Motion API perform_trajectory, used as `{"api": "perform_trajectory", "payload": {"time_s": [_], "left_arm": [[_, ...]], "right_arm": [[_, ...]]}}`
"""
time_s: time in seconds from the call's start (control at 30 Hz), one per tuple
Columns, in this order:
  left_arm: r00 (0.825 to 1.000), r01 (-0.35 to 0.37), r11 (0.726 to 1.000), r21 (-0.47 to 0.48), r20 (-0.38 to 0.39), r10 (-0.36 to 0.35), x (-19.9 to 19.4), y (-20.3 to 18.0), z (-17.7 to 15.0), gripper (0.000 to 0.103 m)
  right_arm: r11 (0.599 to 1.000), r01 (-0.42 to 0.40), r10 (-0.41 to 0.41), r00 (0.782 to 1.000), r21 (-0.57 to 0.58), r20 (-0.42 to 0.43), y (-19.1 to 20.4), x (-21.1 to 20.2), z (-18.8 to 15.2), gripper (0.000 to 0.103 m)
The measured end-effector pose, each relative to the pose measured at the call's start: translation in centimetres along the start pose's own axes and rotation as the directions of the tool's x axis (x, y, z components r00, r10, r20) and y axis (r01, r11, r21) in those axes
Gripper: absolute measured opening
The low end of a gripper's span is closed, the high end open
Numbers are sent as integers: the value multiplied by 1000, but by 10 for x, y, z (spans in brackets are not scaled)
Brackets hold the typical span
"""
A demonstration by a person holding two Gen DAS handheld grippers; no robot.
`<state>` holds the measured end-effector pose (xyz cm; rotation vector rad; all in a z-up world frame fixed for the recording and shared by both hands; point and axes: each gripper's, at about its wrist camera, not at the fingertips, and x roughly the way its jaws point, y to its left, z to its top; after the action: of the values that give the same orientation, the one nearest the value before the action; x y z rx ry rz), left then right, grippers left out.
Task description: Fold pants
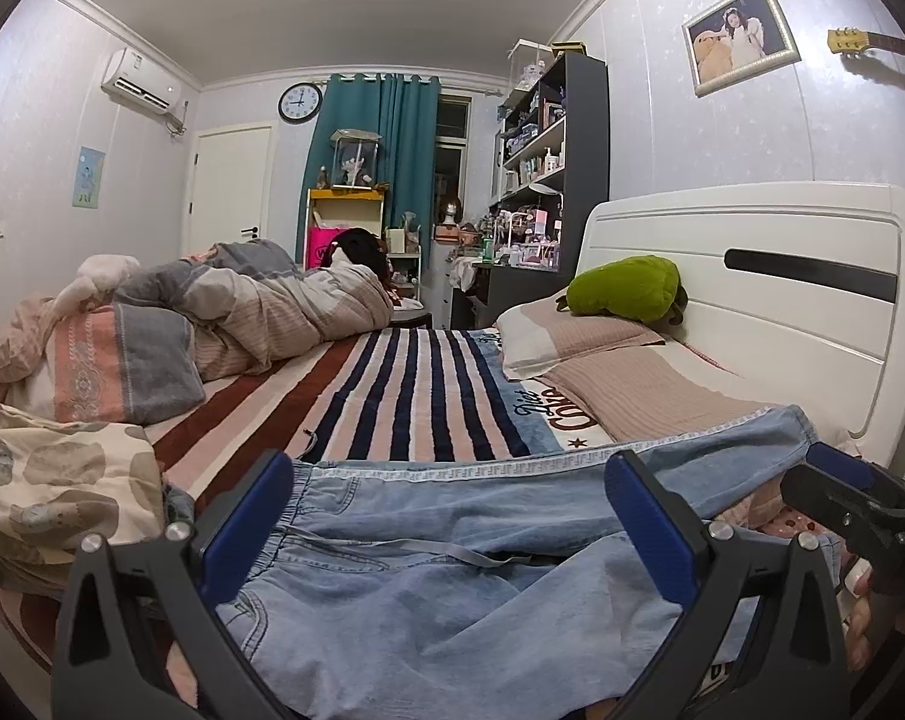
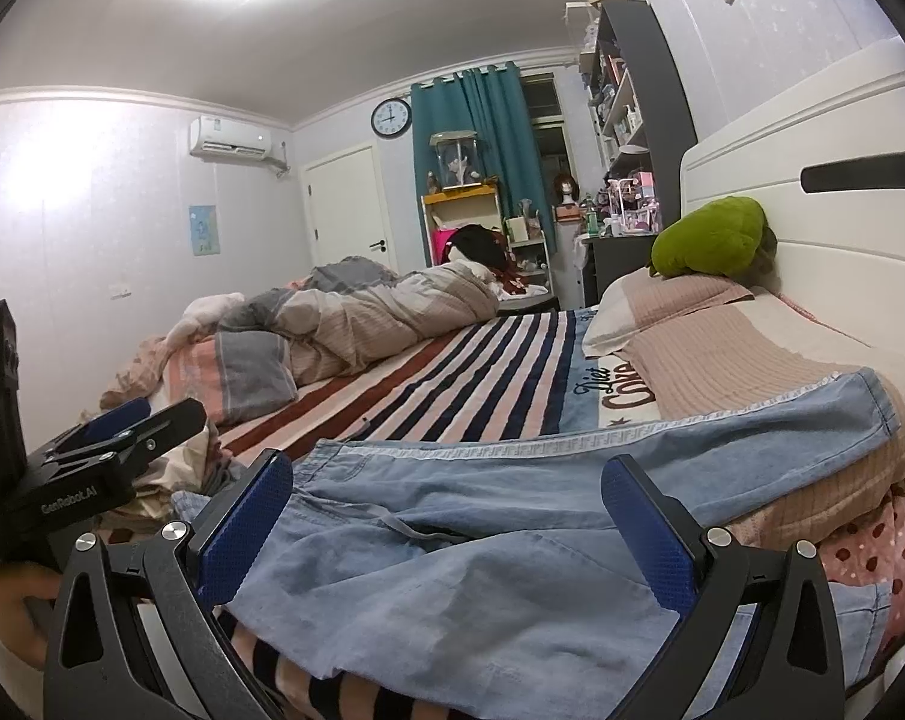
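Two hand-held grippers hover over light blue denim pants (image 1: 428, 564) spread along the near edge of a striped bed cover (image 1: 392, 396). The left gripper (image 1: 452, 516) is spread wide, its blue-padded fingers (image 1: 245, 516) straddling the elastic waist and drawstring and gripping nothing. The right gripper (image 2: 446, 516) is equally wide, empty, with the pants lying between and beyond its fingers. The left gripper's body, seen off the right one's left side, reads "GenRobot.AI". Ahead, the cover's lettering reads "Diet", the next word partly hidden by a pillow (image 2: 710, 354).
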<state>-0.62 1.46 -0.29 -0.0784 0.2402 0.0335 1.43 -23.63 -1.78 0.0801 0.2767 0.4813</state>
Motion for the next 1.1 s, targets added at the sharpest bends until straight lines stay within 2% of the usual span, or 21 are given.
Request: {"api": "perform_trajectory", "payload": {"time_s": [0.77,0.83,0.97,1.1], "left_arm": [[1000,3,1000,-3,-9,-3,0,3,-4,102],[1000,3,1000,-6,-24,-3,2,6,-6,102],[997,1,1000,-22,-75,-3,11,14,-13,102],[988,8,998,-54,-151,-16,29,19,-26,102]], "right_arm": [[1000,2,-2,1000,10,-6,2,1,0,102],[1000,-12,13,1000,23,-16,-1,3,-1,102],[998,21,-18,999,51,-51,-17,4,-14,102],[988,21,-5,994,156,-106,-52,8,-34,102]]}}
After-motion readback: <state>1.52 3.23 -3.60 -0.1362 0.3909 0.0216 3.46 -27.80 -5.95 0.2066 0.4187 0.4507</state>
